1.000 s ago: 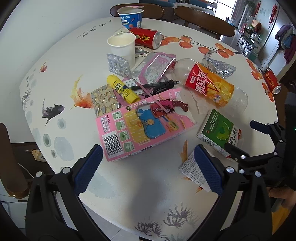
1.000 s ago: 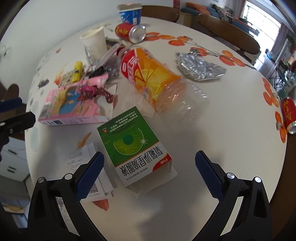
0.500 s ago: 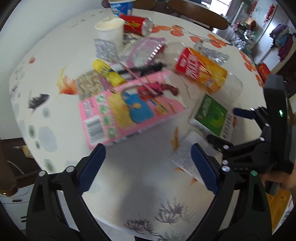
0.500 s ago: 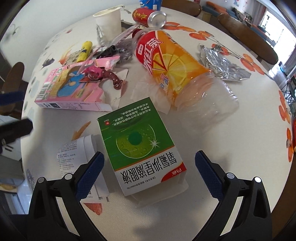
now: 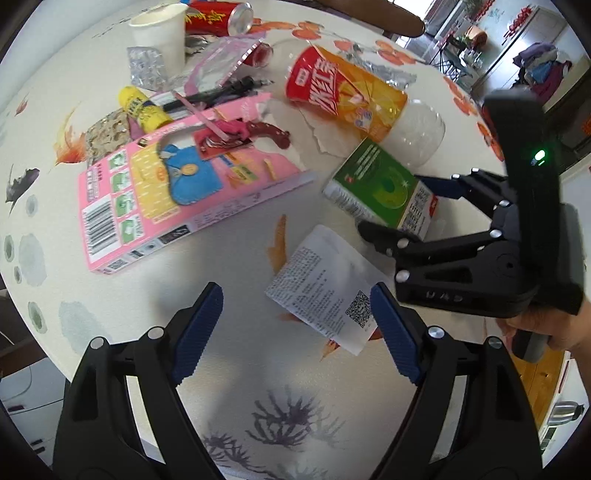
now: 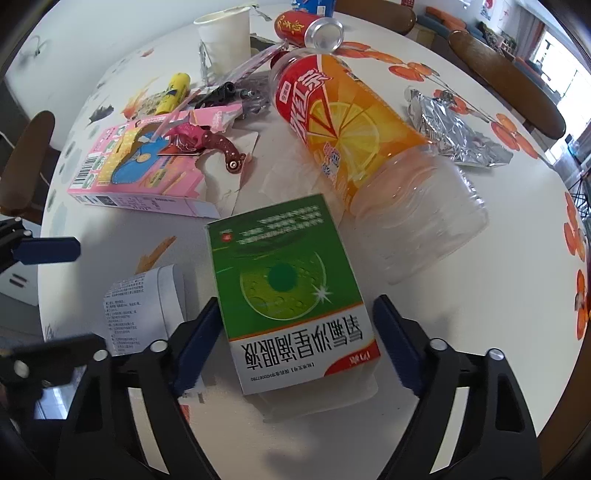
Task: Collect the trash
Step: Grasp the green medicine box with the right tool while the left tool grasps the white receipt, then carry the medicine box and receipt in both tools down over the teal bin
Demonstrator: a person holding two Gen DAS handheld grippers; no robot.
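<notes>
A green medicine box lies on the white round table, its near end between the open jaws of my right gripper; both also show in the left wrist view, the box and the gripper. A folded printed leaflet lies just ahead of my open, empty left gripper, by its right finger. A large empty orange-label bottle lies behind the box. A pink carton lies to the left.
Behind lie a yellow tube, a black pen, blister packs, a paper cup, a red can and crumpled foil. Wooden chair backs ring the table. The near table edge is close.
Both grippers have moved forward and lower. The right gripper's jaws now straddle the near end of the green box; the left gripper has come up to the leaflet.
</notes>
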